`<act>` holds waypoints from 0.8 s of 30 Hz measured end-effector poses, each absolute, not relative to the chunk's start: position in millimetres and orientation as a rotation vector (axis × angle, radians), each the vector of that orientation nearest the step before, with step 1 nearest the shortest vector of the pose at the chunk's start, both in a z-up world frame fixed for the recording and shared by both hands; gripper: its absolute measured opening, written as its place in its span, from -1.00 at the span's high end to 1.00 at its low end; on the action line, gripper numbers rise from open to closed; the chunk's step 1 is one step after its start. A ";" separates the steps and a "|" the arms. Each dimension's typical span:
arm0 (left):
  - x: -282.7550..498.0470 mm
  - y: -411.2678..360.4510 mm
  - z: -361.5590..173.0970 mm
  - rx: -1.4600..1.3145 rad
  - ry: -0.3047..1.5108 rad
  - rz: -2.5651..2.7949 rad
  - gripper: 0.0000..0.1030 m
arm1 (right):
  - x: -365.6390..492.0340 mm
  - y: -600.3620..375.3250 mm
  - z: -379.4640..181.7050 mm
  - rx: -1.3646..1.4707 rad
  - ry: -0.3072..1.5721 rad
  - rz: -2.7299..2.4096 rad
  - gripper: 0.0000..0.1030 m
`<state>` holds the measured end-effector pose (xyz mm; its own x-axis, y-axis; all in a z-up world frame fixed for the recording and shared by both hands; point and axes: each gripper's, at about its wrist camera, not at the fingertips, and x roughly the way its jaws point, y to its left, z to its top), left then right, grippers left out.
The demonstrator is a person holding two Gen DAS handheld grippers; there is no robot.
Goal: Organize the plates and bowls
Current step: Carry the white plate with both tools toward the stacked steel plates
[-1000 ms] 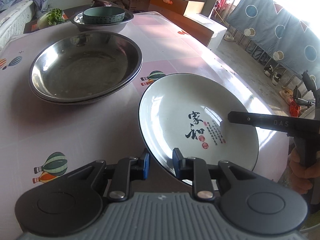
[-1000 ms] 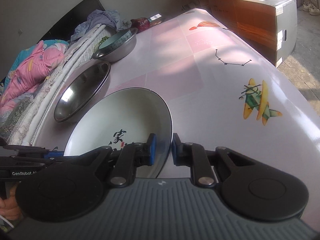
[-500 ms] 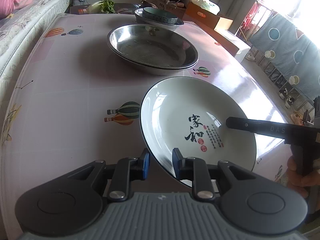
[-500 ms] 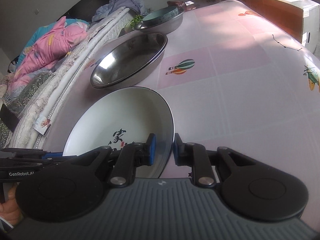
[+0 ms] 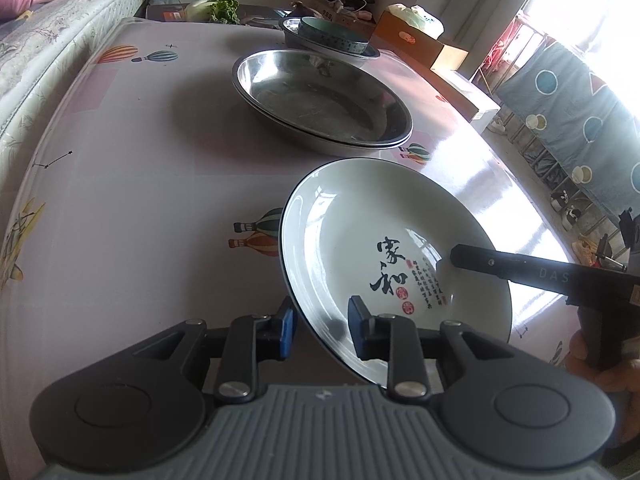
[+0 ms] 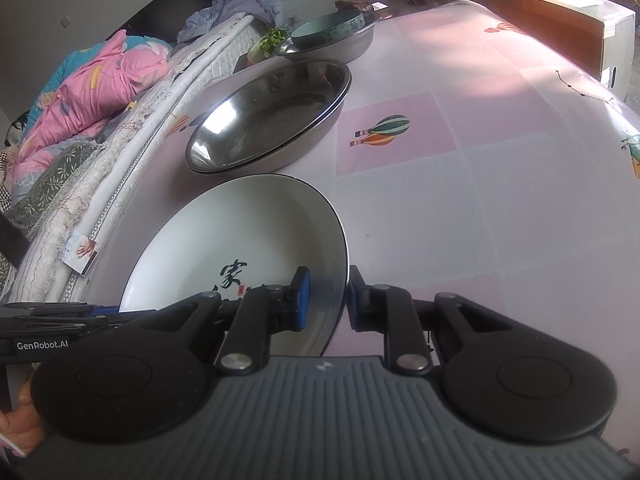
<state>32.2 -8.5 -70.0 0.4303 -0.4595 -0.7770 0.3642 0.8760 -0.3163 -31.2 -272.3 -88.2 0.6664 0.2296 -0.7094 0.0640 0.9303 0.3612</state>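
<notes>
White plate (image 5: 384, 240) gripped both sides, steel pans (image 5: 320, 100) just beyond

The plate (image 5: 384, 240) was white with black characters; the tablecloth (image 6: 460, 184) was pink-checked with striped balloons.

1. Our left gripper (image 5: 322, 328) has its jaws set close, one finger on each side of the rim of the white plate (image 5: 384, 240), clamping it.
2. Our right gripper (image 6: 326, 296) pinches the opposite rim the same way, blue pads (image 6: 302, 298) against the inner face.
3. In the left wrist view, our right gripper's finger reaches in over the plate from the right.
</notes>
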 end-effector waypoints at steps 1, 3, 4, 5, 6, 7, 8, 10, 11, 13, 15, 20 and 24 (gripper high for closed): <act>32.5 -9.2 -70.0 -0.103 1.000 -0.517 0.39 | -31.6 -271.9 -88.1 0.374 0.840 0.094 0.64; 33.4 -10.3 -70.1 -0.098 0.997 -0.522 0.33 | -31.7 -270.4 -87.6 0.372 0.840 0.090 0.63; 33.8 -10.9 -70.2 -0.095 0.995 -0.524 0.30 | -31.1 -269.4 -87.3 0.367 0.840 0.090 0.62; 33.9 -11.8 -70.0 -0.090 0.992 -0.522 0.30 | -30.8 -268.8 -86.9 0.363 0.841 0.089 0.62; 33.7 -12.7 -69.6 -0.084 0.989 -0.521 0.29 | -30.5 -268.4 -86.6 0.360 0.841 0.089 0.61; 33.8 -13.4 -69.4 -0.079 0.987 -0.519 0.29 | -30.1 -268.4 -86.1 0.359 0.841 0.089 0.60; 34.0 -13.5 -69.4 -0.078 0.986 -0.517 0.29 | -29.7 -268.6 -85.8 0.359 0.842 0.089 0.60; 34.6 -13.2 -69.1 -0.080 0.986 -0.514 0.28 | -28.2 -269.0 -85.7 0.364 0.842 0.091 0.60; 35.3 -12.5 -69.0 -0.081 0.986 -0.512 0.28 | -27.0 -269.0 -86.1 0.367 0.842 0.092 0.60; 36.2 -10.6 -68.6 -0.083 0.985 -0.506 0.28 | -24.3 -268.5 -86.7 0.372 0.841 0.094 0.60; 36.6 -9.0 -68.4 -0.086 0.984 -0.499 0.28 | -20.2 -266.4 -86.9 0.372 0.840 0.097 0.60; 39.6 -4.4 -68.8 -0.099 0.984 -0.492 0.28 | -14.2 -260.0 -86.7 0.360 0.836 0.098 0.58; 39.5 -4.9 -69.3 -0.105 0.980 -0.494 0.22 | -13.8 -258.9 -86.9 0.362 0.838 0.096 0.55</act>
